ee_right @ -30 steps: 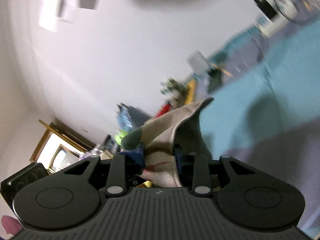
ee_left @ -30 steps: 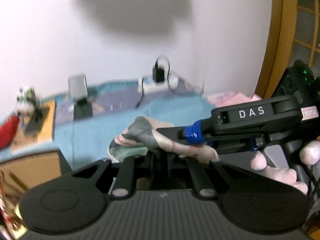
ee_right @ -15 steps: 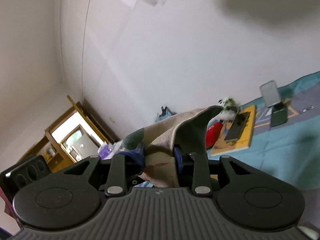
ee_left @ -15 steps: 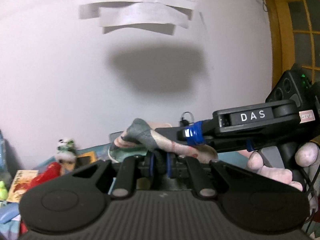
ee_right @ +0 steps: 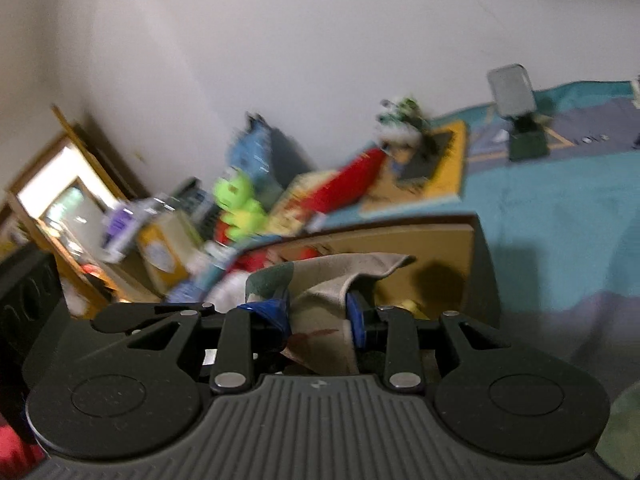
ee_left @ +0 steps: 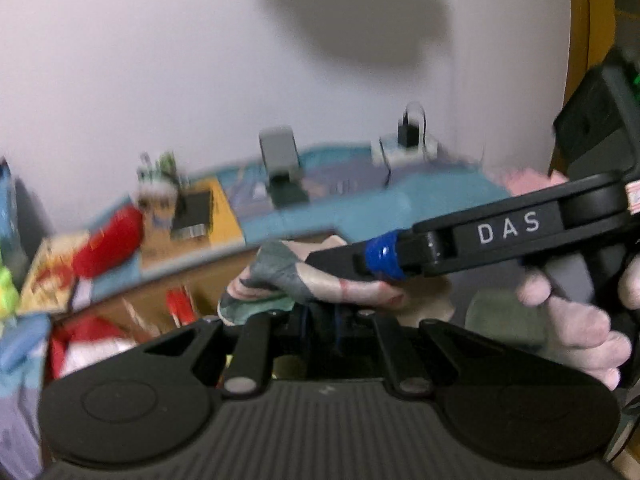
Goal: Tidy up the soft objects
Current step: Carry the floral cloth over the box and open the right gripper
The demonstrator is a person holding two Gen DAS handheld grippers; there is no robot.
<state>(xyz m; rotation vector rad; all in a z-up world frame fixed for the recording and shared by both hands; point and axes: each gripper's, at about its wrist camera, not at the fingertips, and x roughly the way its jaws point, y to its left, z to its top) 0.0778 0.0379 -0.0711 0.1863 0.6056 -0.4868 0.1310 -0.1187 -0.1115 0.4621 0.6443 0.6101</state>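
Both of my tongs have tipped back down since half a second ago, so the teal bedspread [ee_right: 560, 216] and a brown cardboard box [ee_right: 440, 248] fill the views where bare wall did. Open bedspread stretches to my right of the box, whose near rim runs just beyond my fingertips. Inside the box I make out blurred red and white shapes [ee_left: 92, 340], too smeared to name. My left tongs [ee_left: 320, 320] are pressed together on the patterned cloth [ee_left: 280, 276], and my right tongs [ee_right: 320, 312] pinch the same cloth [ee_right: 332, 280] between their blue-taped tips; it hangs between them over the box. A green plush [ee_right: 236, 204] and a red plush [ee_right: 348, 184] lie beyond the box's far side.
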